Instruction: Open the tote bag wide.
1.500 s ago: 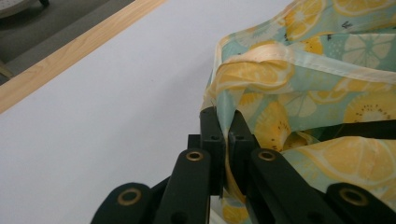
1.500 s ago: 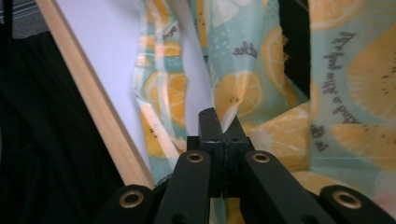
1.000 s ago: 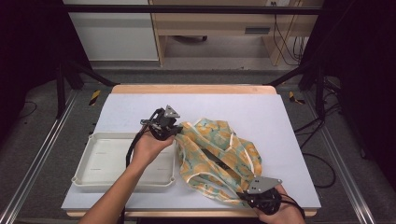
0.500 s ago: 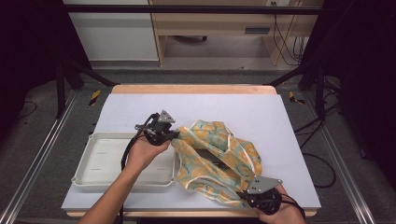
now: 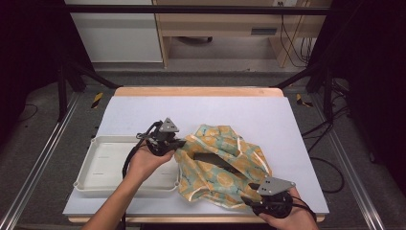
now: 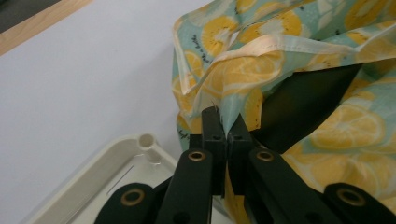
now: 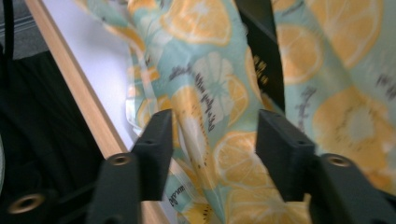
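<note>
A teal cloth printed with yellow lemon slices [image 5: 225,170] lies crumpled at the table's front middle, with a black inner part [image 5: 213,159] showing in its folds. My left gripper [image 5: 180,143] is shut on the cloth's left edge [image 6: 243,70], just beside the tray. The right gripper [image 5: 248,199] sits at the cloth's near right corner by the table's front edge. Its jaws stand open with a fold of the cloth [image 7: 210,121] lying between them. A black strip with lettering [image 7: 267,56] runs through the fabric farther off.
A white shallow tray [image 5: 103,165] rests at the front left, with its corner [image 6: 144,140] right under my left gripper. The wooden front edge of the table [image 7: 84,98] runs close beside the right gripper. The white table surface [image 5: 201,110] stretches behind the cloth.
My left gripper has drawn the cloth's edge slightly nearer the person and the tray. The right gripper has stayed at the near corner.
</note>
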A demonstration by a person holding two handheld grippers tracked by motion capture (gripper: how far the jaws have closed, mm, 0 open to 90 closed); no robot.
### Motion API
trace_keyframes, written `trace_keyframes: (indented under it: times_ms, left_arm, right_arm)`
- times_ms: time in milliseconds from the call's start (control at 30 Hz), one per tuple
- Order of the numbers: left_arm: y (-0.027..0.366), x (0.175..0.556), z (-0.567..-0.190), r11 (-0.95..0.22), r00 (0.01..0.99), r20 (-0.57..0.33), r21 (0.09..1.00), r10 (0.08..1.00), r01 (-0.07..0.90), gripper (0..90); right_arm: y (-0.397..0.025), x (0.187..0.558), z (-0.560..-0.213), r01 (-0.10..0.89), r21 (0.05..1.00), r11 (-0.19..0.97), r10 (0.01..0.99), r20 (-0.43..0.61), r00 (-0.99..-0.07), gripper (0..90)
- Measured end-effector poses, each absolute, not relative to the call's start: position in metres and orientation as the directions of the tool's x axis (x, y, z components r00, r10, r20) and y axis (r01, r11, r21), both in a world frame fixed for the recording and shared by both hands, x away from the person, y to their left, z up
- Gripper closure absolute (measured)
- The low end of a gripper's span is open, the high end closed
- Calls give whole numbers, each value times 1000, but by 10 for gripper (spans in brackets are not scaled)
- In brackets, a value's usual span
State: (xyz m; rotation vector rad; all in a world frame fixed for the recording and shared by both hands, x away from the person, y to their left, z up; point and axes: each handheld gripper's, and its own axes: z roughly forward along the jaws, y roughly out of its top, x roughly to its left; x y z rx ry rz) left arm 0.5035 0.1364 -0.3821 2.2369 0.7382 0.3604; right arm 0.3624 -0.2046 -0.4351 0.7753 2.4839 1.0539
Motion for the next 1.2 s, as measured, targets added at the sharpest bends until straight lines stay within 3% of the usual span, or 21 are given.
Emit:
trace_keyframes:
  times_ms: [233,567,867,1033,1067,1100,1167,1200]
  left_arm:
    - [129,497,-378,-562,801,41,734,597,382,895]
    - [127,491,-375,-562,800,41,733,599,383,894]
    - [124,488,-367,-549,791,41,742,610,385,895]
    - [123,485,-361,-537,782,42,750,622,387,894]
    - [123,484,-360,-532,781,40,753,624,387,894]
    - [124,483,-358,-530,779,40,755,625,386,894]
    - [124,482,-356,-529,779,43,757,626,383,894]
    - [124,482,-356,-530,780,43,756,625,383,894]
  right_arm:
    - [-208,369,-415,336,766,549,614,-97,-783,341]
    - [-225,398,-384,345,791,506,687,-127,-715,308]
    - [-228,424,-388,380,764,522,716,-150,-682,223]
    - [-221,434,-401,412,717,562,703,-151,-695,219]
    - [-221,437,-405,428,703,568,705,-147,-694,232]
    - [-221,441,-409,436,694,573,706,-146,-693,309]
    - [-224,447,-411,439,674,595,701,-167,-693,553]
    - [-225,450,-411,445,672,591,703,-160,-693,611]
